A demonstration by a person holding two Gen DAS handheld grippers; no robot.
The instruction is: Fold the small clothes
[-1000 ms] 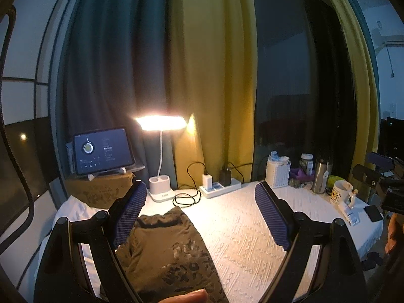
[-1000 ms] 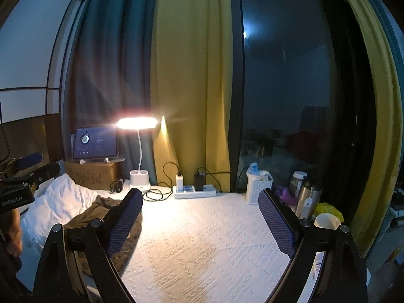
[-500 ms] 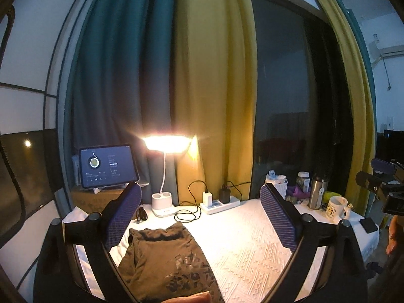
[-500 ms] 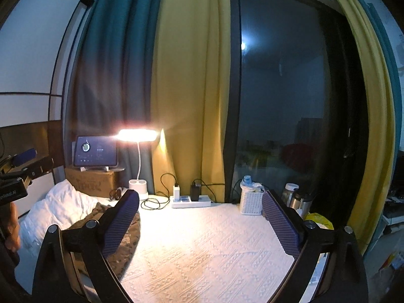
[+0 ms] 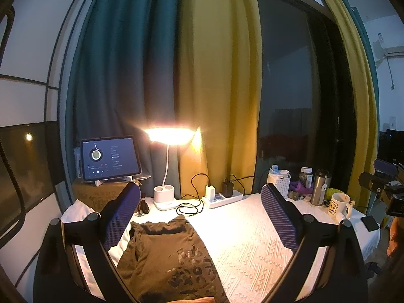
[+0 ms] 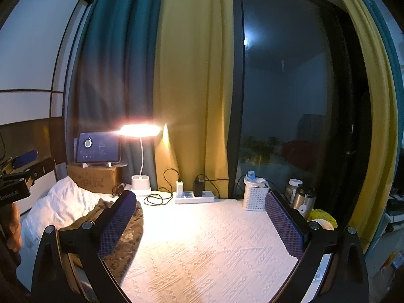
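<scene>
An olive-brown garment [image 5: 171,257] with a dark print lies flat on the left part of the white-covered table [image 5: 252,240]. My left gripper [image 5: 199,197] hovers over it, open, with the cloth below the jaws and not touched. A fingertip shows at the bottom edge of that view. My right gripper [image 6: 200,199] is over the bare white cover, its jaws opening with nothing between them. The garment [image 6: 128,232] lies to its left, partly hidden behind the left finger. Each gripper shows at the edge of the other's view.
At the back stand a lit desk lamp [image 5: 169,136], a tablet [image 5: 109,157] on a cardboard box, and a power strip [image 5: 222,198] with cables. A white basket [image 5: 279,179], thermos [image 5: 319,186], mug [image 5: 338,204] and phone [image 5: 370,223] crowd the right. A white pillow [image 6: 60,207] lies far left.
Both pairs of jaws stand a little wider than a second ago. Both views have tipped slightly upward. The garment lies where it was.
</scene>
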